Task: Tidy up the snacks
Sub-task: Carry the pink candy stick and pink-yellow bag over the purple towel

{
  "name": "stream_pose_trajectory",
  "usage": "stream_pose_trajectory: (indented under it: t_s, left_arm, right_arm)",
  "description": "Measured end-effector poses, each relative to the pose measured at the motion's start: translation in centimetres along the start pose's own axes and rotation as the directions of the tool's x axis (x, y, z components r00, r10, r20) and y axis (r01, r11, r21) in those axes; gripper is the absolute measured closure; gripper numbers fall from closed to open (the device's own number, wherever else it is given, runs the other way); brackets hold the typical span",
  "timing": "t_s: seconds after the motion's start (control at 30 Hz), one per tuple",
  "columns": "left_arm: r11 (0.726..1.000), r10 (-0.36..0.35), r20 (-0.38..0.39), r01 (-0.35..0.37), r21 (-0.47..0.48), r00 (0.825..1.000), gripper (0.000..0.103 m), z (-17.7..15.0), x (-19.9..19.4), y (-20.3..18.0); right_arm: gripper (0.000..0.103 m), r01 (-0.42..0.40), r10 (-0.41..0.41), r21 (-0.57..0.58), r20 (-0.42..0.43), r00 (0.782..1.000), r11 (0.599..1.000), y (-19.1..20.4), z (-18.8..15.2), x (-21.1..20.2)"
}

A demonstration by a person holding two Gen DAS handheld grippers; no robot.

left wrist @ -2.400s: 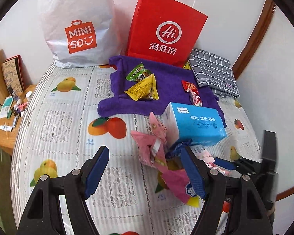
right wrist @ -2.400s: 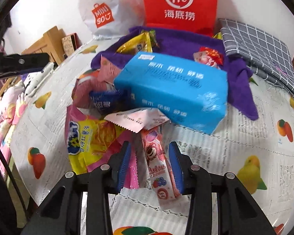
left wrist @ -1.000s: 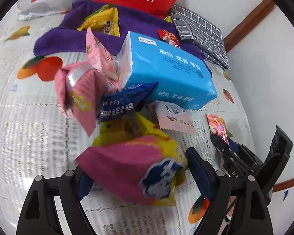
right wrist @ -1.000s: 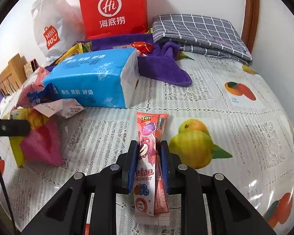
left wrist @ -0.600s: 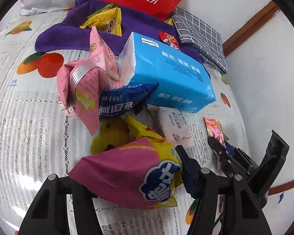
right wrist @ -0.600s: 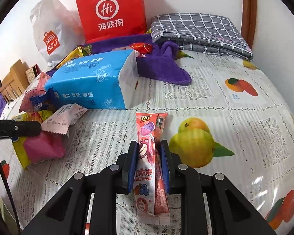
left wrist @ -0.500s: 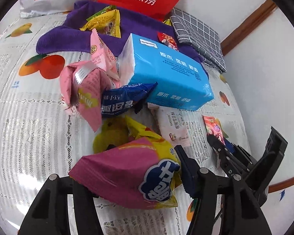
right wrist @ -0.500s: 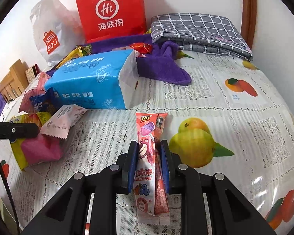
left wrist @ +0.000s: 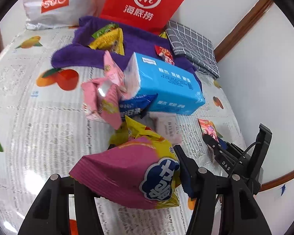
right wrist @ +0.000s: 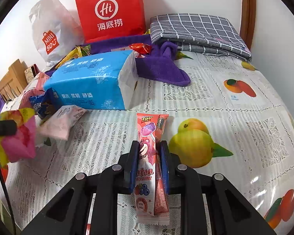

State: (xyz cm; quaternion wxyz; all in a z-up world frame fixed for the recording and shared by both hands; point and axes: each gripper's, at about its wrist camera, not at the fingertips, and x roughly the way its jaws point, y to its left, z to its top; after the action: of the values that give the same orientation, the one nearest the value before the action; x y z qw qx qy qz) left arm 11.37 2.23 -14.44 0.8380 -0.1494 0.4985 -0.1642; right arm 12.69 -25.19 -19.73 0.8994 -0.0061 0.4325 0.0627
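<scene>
My left gripper is shut on a pink and yellow snack bag and holds it above the bed; the bag also shows in the right wrist view. My right gripper is shut on a slim pink candy stick packet, held upright just above the sheet; the packet also shows in the left wrist view. Loose snacks remain beside a blue tissue pack: pink packets, a dark blue packet, a pale pink sachet.
A purple towel holds yellow and green snacks and a red one. A red paper bag, a white Miniso bag and a folded grey checked cloth stand at the back by the wall.
My left gripper closed on the pink and yellow bag and lifted it back from the pile. My right gripper still holds the candy stick packet in the same place.
</scene>
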Motion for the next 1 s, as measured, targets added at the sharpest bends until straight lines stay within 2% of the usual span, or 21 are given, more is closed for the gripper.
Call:
stream_pose_trajectory:
  t_s: [0.2,0.33,0.47,0.77,1.0]
  left_arm:
    - [1.000,0.008,0.033,-0.008,-0.003,0.999,0.048,0.3,-1.5,0.9]
    - [1.000,0.002,0.052,-0.003,0.004,0.999,0.048,1.1,-2.2,0.7]
    - [0.999,-0.007,0.073,0.004,0.035,0.997,0.048,2.4,-3.0,-0.1]
    - [0.997,-0.013,0.104,0.006,0.071,0.994,0.048,5.3,-3.8,-2.1]
    - [0.996,-0.008,0.137,-0.005,0.092,0.990,0.048,8.0,-4.4,-3.4]
  right_arm:
    - [0.082,-0.049,0.050,0.041,-0.015,0.999,0.998,0.2,0.6,-0.7]
    - [0.082,-0.052,0.052,0.007,0.005,0.999,0.999,1.6,1.4,-2.0]
    - [0.083,-0.092,0.092,-0.015,0.026,0.995,0.996,2.8,2.6,-3.5]
    - [0.083,-0.117,0.124,-0.075,0.087,0.988,0.990,5.2,6.6,-6.6]
    - [0.083,-0.105,0.111,-0.066,0.108,0.988,0.992,5.4,10.8,-7.4]
